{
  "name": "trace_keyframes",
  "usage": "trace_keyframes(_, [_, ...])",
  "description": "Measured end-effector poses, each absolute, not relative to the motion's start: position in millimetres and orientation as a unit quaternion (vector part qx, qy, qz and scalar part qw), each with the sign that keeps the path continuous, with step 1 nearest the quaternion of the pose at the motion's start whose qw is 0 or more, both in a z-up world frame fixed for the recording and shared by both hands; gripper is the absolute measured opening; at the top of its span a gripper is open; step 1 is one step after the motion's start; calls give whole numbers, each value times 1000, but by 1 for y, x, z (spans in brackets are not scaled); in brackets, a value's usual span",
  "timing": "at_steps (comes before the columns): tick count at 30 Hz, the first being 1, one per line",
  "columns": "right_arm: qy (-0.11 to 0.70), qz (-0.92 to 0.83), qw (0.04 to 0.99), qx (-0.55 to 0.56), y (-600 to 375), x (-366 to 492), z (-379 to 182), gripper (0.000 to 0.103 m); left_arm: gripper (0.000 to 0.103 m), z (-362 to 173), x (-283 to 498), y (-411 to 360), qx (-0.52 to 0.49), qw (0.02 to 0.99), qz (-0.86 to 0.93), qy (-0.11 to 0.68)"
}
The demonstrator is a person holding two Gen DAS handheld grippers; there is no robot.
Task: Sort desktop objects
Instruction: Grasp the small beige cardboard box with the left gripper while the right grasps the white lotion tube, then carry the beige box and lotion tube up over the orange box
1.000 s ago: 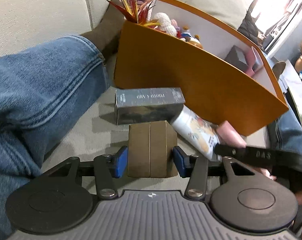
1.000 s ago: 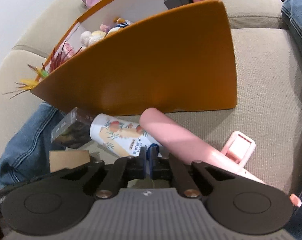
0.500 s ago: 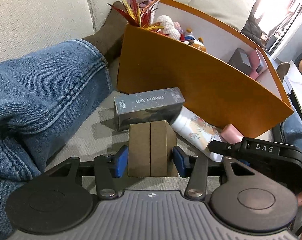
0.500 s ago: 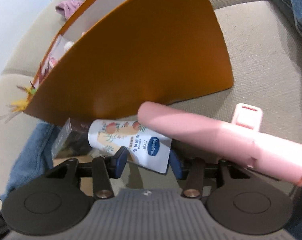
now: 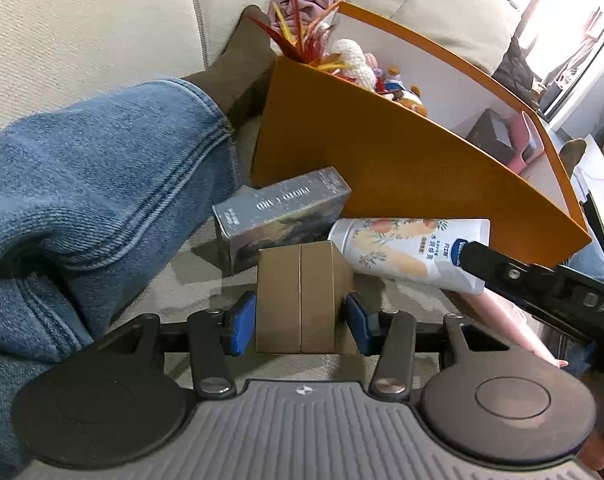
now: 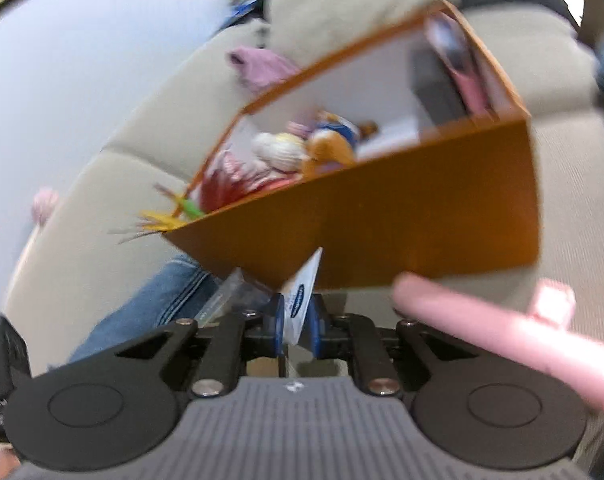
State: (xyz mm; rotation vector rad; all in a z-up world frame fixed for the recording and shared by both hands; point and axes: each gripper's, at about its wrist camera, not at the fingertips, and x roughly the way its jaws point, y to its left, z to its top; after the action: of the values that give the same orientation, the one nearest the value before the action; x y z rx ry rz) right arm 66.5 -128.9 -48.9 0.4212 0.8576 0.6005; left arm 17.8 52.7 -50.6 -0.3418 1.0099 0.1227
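Observation:
My left gripper [image 5: 300,322] is open around a small brown cardboard box [image 5: 298,296] on the sofa seat, blue pads just off its sides. A grey card box [image 5: 282,210] lies behind it, against the orange storage box [image 5: 401,168]. My right gripper [image 6: 296,322] is shut on the flat end of a white lotion tube [image 6: 302,296] and holds it lifted; the tube also shows in the left wrist view [image 5: 409,250], with the right finger on it. The right wrist view is blurred.
The orange box [image 6: 381,220] holds plush toys [image 5: 357,60], feathers and a grey box [image 5: 491,140]. A pink tube-shaped item [image 6: 481,332] lies on the seat at right. A jeans-clad leg [image 5: 82,200] is at left. Sofa cushions stand behind.
My right gripper has closed on the lotion tube's end and lifted it, turning the tube edge-on. My left gripper stays open around the brown box.

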Motion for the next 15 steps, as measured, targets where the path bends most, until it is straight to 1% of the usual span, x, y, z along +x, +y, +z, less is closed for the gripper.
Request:
trace_keyframes(3, [412,288,844,185,-123,68,-49,15,56,-49,17,55,-159,861,66,478])
trace_keyframes(10, [391,291,861,145,-101,81,-44,11,56,-42,19,50,-159,866,62,471])
trace_keyframes(12, [385,302,861,136,-104,78,-40,8,55,-39,16,51,-161,868,59,466])
trace_keyframes(15, [363,317,868,117,-107,69,-26,8,55,-32,12,54,-162,872,58,459])
